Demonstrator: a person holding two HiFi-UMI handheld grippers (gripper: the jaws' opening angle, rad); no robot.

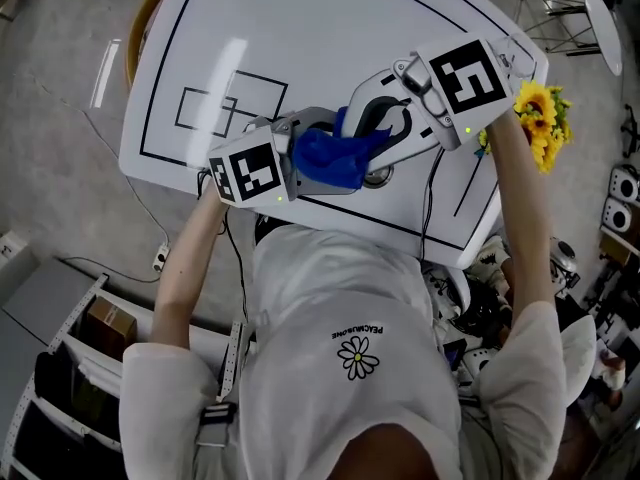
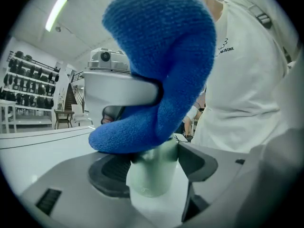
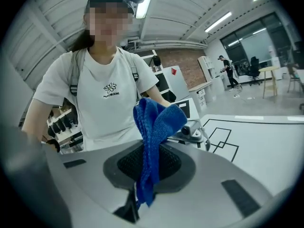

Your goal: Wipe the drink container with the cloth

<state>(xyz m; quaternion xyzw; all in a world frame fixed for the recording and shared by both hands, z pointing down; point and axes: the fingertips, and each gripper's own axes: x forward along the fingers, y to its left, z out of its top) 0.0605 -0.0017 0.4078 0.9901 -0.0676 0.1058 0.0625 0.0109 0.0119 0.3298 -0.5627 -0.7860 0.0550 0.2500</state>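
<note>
A person in a white shirt (image 1: 340,308) stands at a big white table (image 1: 300,28) with a gripper in each hand. Both grippers meet close to the table's 6 o'clock edge, the side nearest the person.

The left gripper (image 2: 153,184) is squeezed shut on the drink container (image 2: 154,165). The container is pale green and round, and it stands upright between the two dark pads. Only its lower part shows. Its top is under the cloth.

The right gripper (image 3: 142,194) is pinched shut on the blue cloth (image 3: 159,122). The cloth is fuzzy and folded over. One end sticks down between the jaws at 6 o'clock, and the rest stands up and flops over at 12 o'clock.

In the left gripper view, the cloth (image 2: 161,65) lies right on top of the container, at its 12 o'clock, and touches it. The white body of the right gripper sits just behind the cloth.

From the head view, the cloth (image 1: 330,160) is a blue lump between the two grippers. I cannot see the container there.

Black squares (image 1: 230,103) are drawn on the table at about 10 o'clock from the cloth. Yellow sunflowers (image 1: 540,118) sit just off the table, at 3 o'clock from the right gripper.
</note>
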